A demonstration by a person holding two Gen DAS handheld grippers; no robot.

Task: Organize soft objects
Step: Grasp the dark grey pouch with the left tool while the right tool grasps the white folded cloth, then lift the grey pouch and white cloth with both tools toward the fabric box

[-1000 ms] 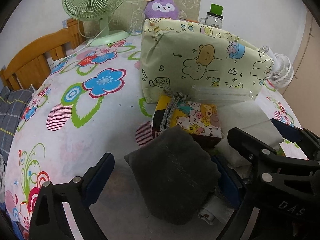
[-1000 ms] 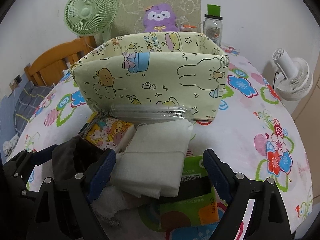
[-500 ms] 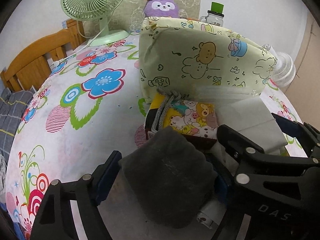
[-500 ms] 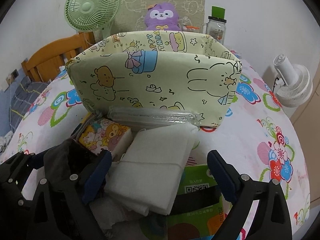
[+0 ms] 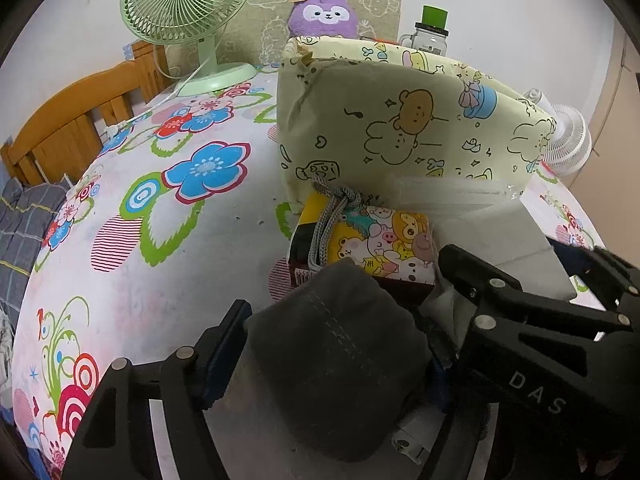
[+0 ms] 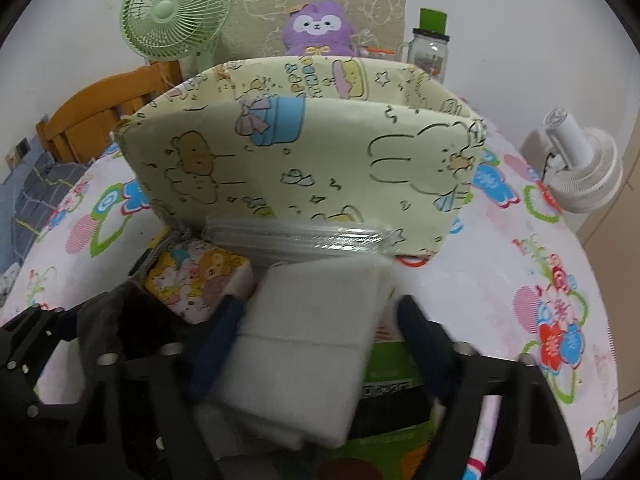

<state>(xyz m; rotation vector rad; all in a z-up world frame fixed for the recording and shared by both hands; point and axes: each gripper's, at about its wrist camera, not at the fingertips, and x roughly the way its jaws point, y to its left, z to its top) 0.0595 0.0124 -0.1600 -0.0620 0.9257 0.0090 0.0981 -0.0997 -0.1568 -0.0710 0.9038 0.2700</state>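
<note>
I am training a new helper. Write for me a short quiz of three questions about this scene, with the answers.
1. True or false: in the left wrist view, the green fan stands left of the box.
2. What lies between the jaws of the left gripper? A. pouch B. plush C. jar
3. Fill in: the cloth between the jaws of the right gripper is ____ in colour.

Key: 1 true; 2 A; 3 white.

Black tool (image 5: 340,356) frames, blue pads, silver screws.
</note>
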